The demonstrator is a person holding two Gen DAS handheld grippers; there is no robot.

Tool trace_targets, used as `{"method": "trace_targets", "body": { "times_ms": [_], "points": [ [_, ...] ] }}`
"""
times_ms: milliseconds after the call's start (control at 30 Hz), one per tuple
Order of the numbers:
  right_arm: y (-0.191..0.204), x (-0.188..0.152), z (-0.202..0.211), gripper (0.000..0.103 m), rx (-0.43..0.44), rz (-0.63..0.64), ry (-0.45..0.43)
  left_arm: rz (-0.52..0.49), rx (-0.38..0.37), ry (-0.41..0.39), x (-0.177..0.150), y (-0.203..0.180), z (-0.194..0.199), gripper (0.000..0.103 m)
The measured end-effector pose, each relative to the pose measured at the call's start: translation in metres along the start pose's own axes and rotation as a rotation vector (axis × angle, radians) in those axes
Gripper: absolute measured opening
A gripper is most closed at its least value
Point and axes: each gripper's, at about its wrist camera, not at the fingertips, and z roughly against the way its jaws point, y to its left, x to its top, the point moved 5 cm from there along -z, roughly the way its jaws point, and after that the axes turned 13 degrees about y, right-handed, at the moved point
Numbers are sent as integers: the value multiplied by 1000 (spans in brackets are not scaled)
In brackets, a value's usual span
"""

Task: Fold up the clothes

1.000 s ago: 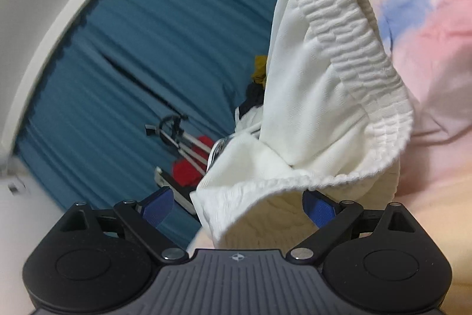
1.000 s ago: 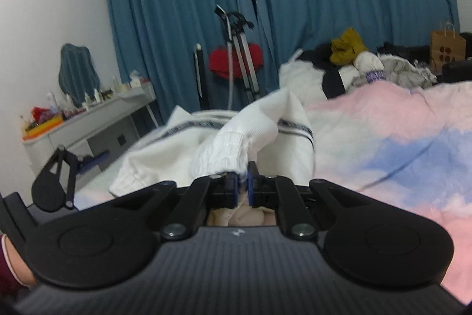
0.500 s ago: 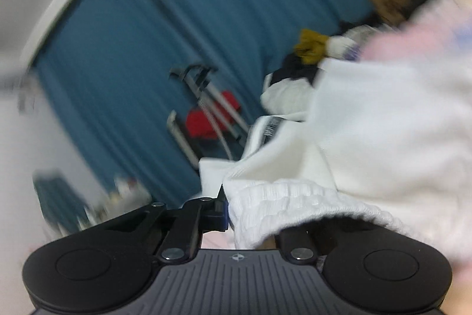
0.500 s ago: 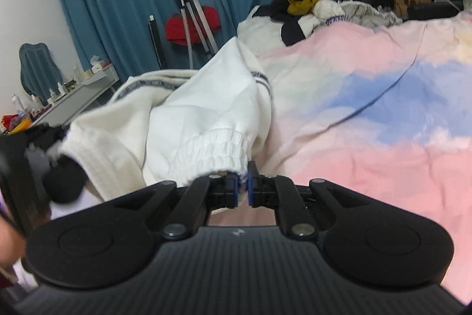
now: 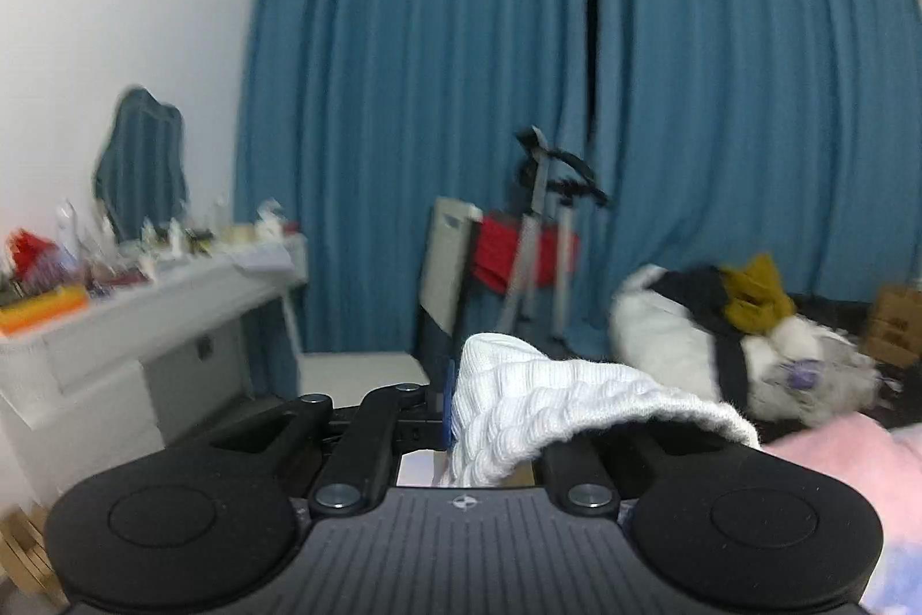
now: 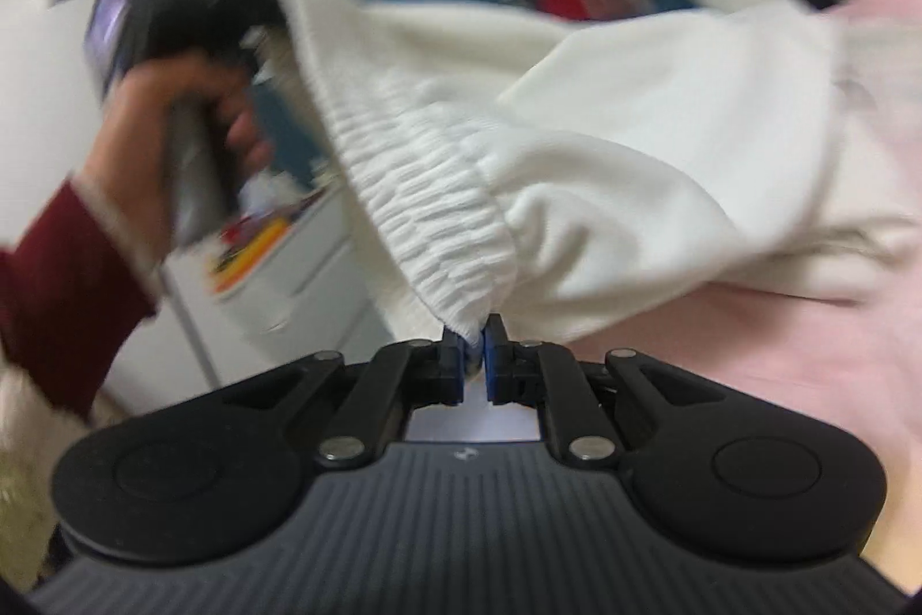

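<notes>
From the left wrist view I see my left tool [image 5: 461, 402] with its fingers drawn together on the ribbed elastic waistband [image 5: 536, 407] of a white garment; the cloth drapes over the right finger and trails off toward 3 o'clock, so the tool is closed on that band. Beyond it, at 12 o'clock, hang blue curtains [image 5: 432, 96]. A folded tripod [image 5: 541, 240] with something red behind it stands before them. At 9 o'clock a white bench [image 5: 144, 304] carries blurred clutter. At 3 o'clock a heap of clothes [image 5: 737, 332] lies on the bed, with pink bedding [image 5: 835, 453] nearer me.

From the right wrist view, my right tool [image 6: 473, 355] is pinched nearly fully closed on the lower end of the same waistband [image 6: 415, 171], blue pads pressing the hem between them. The band runs up toward 10 o'clock, where my left hand [image 6: 173, 108], in a dark red sleeve, grips the other tool's handle; that end is blurred. The white garment [image 6: 662, 125] spreads toward 2 o'clock, lying over the pink bedding [image 6: 749, 355].
</notes>
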Motion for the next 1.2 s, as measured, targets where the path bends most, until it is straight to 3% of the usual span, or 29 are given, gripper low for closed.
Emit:
{"method": "trace_targets", "body": {
  "times_ms": [100,167,233,333,400,600,633,700,767,800,833,900,1033,1200],
  "points": [
    [30,12,-45,11,90,106,21,39,65,19,24,49,-34,9],
    [35,15,-69,12,141,139,20,86,121,85,22,89,-75,9],
    [26,13,-97,12,146,142,49,113,161,161,7,126,-120,9],
    [0,3,-137,12,110,131,133,144,190,298,-37,161,-190,10],
    [-15,-5,-159,12,131,108,185,161,184,370,-71,176,-222,10],
    [-18,-8,-178,15,117,140,238,161,137,441,-110,187,-258,13],
    [-15,-6,-178,15,105,157,241,161,127,435,-109,188,-257,14],
    [-15,-4,-178,16,83,187,243,165,115,443,-118,181,-246,26],
    [-23,0,-177,22,69,176,242,188,115,447,-131,181,-224,50],
    [-28,2,-177,36,61,165,241,200,118,438,-137,182,-214,54],
    [-33,3,-176,60,54,154,240,206,123,424,-138,186,-201,61],
    [-36,-4,-175,90,48,129,220,215,130,396,-141,194,-172,74],
    [-32,-15,-156,89,72,85,212,167,108,352,-149,190,-98,78],
    [-22,-5,-112,89,30,118,159,76,21,294,-167,147,-5,80]
  ]
}}
